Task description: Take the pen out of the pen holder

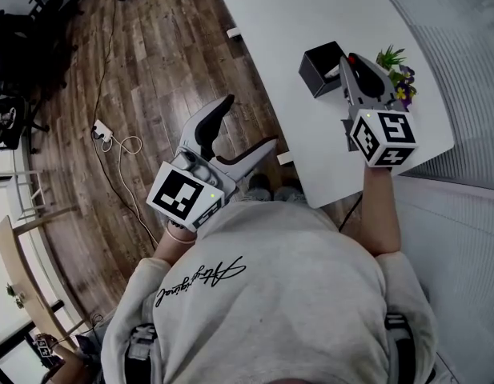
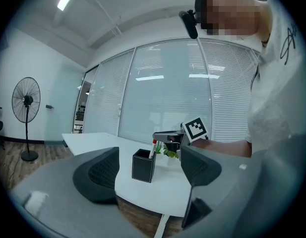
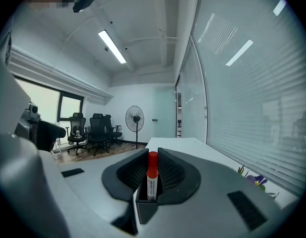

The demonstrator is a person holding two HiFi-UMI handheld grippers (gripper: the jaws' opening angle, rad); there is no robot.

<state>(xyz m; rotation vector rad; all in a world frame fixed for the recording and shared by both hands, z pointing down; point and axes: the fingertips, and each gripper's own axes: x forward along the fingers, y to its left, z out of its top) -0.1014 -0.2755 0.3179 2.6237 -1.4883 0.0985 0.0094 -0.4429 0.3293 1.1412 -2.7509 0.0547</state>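
A black square pen holder (image 1: 323, 68) stands on the white table (image 1: 311, 6). My right gripper (image 1: 348, 65) reaches over the holder's right side and is shut on a white pen with a red cap (image 3: 152, 176). The pen stands upright between the pads, its lower end still inside the pen holder (image 3: 145, 209). In the left gripper view the pen (image 2: 153, 148) leans out of the holder (image 2: 142, 165) under the right gripper (image 2: 167, 137). My left gripper (image 1: 238, 130) hangs open and empty off the table's near edge, above the wooden floor, pointing at the holder.
A small potted plant with purple flowers (image 1: 397, 74) stands just right of the holder. A white cable and plug (image 1: 110, 138) lie on the floor. A standing fan (image 2: 26, 103) and office chairs (image 3: 95, 130) are far off. Glass walls with blinds run behind the table.
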